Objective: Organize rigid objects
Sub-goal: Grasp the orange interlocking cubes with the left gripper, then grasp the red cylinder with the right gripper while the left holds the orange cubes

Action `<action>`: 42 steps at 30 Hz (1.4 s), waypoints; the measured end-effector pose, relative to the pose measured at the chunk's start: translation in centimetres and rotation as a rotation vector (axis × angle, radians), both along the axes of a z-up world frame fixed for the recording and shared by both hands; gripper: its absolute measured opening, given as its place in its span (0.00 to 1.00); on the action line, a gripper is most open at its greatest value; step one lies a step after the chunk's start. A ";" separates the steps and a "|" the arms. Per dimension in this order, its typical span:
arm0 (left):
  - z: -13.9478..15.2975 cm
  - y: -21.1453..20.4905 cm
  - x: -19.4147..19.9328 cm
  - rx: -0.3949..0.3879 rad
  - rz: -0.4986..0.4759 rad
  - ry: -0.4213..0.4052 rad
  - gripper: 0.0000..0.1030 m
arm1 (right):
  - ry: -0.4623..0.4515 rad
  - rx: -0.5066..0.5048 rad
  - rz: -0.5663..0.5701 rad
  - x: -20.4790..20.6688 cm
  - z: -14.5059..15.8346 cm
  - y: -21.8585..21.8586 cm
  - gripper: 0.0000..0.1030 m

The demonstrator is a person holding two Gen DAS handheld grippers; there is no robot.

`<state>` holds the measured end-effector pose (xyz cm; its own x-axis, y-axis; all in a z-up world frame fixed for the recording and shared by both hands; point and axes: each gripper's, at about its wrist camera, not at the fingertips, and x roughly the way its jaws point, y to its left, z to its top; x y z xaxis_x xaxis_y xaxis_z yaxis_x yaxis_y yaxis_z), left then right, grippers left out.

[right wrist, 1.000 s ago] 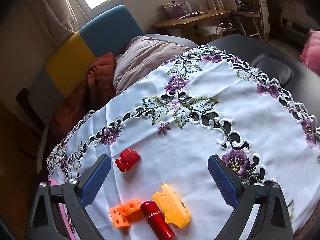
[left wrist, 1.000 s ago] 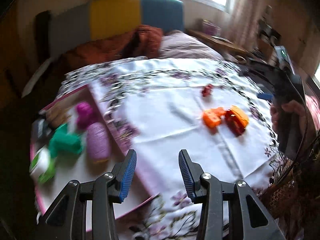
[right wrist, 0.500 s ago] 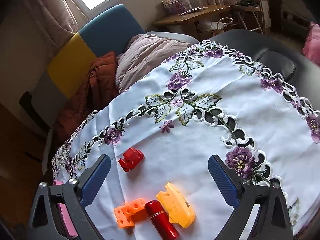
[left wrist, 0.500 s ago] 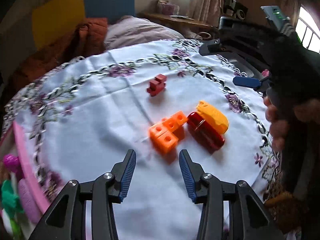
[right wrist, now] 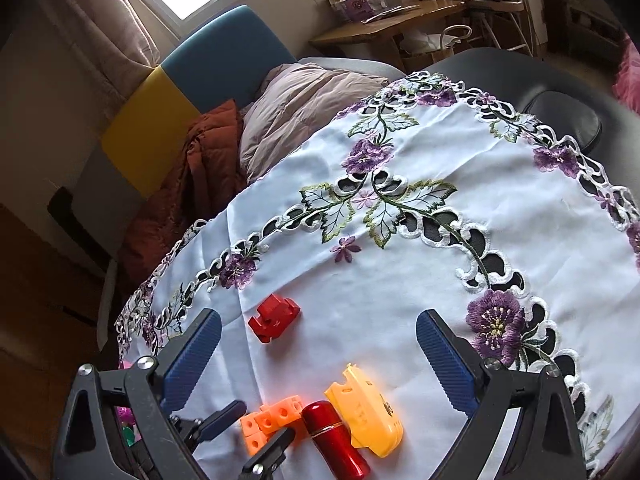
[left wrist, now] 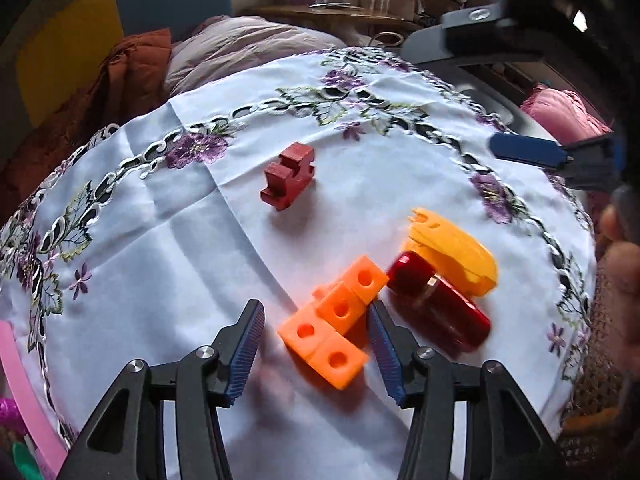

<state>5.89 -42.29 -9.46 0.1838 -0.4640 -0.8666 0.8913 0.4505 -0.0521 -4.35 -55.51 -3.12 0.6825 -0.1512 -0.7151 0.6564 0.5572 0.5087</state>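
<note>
Several rigid toys lie on the white embroidered cloth [left wrist: 168,264]. An orange cluster of joined cubes [left wrist: 332,328] sits between the fingers of my left gripper [left wrist: 316,350], whose jaws are opening; the pads do not press on it. Right beside the cubes lie a glossy red cylinder [left wrist: 436,304] and a yellow plastic piece [left wrist: 452,252]. A dark red notched block [left wrist: 288,178] stands apart, farther back. My right gripper [right wrist: 318,360] hovers open and wide above the cloth with nothing between its pads. Below it are the same red block [right wrist: 274,318], orange cubes [right wrist: 272,420], cylinder [right wrist: 336,440] and yellow piece [right wrist: 364,412].
A pink tray's rim [left wrist: 16,380] shows at the lower left with small toys in it. A person's hand [left wrist: 620,272] holds the right gripper at the right edge. A chair with an orange-brown cover [right wrist: 208,172] and a grey cushion [right wrist: 304,104] stands behind the table.
My left gripper swung right from over the pink tray to the orange cubes and came down around them, its jaws spreading. The right gripper stayed where it was.
</note>
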 end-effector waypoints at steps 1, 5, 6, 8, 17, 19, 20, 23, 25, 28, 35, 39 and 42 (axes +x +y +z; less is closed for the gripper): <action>-0.2 0.0 0.0 -0.004 0.007 -0.007 0.50 | 0.001 -0.003 0.001 0.0 0.0 0.0 0.96; -0.1 0.8 -0.9 -0.015 0.019 -0.035 0.40 | 0.006 -0.004 0.006 0.1 -0.1 0.0 0.96; -0.1 1.2 -1.0 -0.018 0.033 -0.035 0.40 | 0.007 -0.005 0.008 0.1 -0.1 0.0 0.96; -0.1 2.4 -1.3 -0.028 0.076 -0.024 0.40 | 0.009 -0.007 0.008 0.1 -0.1 0.1 0.96; -0.1 9.2 -4.6 -0.039 0.221 -0.090 0.40 | 0.018 0.037 -0.019 -0.4 -0.7 -0.5 0.96; -0.1 10.6 -5.0 -0.060 0.245 -0.087 0.40 | 0.020 0.045 -0.035 -0.6 -0.8 -0.7 0.96; -0.2 11.0 -5.2 -0.070 0.249 -0.090 0.40 | 0.017 0.048 -0.039 -0.7 -0.8 -0.7 0.96; -0.3 12.0 -5.8 -0.095 0.259 -0.105 0.40 | 0.011 0.058 -0.017 -0.5 -0.9 -0.5 0.96; -0.4 12.3 -6.1 -0.108 0.252 -0.130 0.40 | 0.010 0.070 0.025 0.1 -1.0 -0.1 0.93; -0.5 12.7 -6.4 -0.126 0.247 -0.150 0.40 | 0.019 0.104 0.123 1.3 -1.4 0.9 0.92; -0.6 13.0 -6.2 -0.150 0.254 -0.131 0.40 | 0.136 0.162 0.387 3.4 -2.5 4.6 0.83; -0.6 13.1 -6.1 -0.161 0.258 -0.120 0.40 | 0.255 0.134 0.441 3.8 -3.7 5.8 0.83; -0.7 13.3 -6.1 -0.171 0.259 -0.112 0.40 | 0.296 0.093 0.467 4.5 -4.0 6.5 0.80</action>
<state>-0.19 -28.98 -10.12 0.4046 -0.5262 -0.7479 0.7524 0.6564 -0.0548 0.17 -48.98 -7.16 0.4304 0.1915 -0.8821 0.4727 0.7847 0.4011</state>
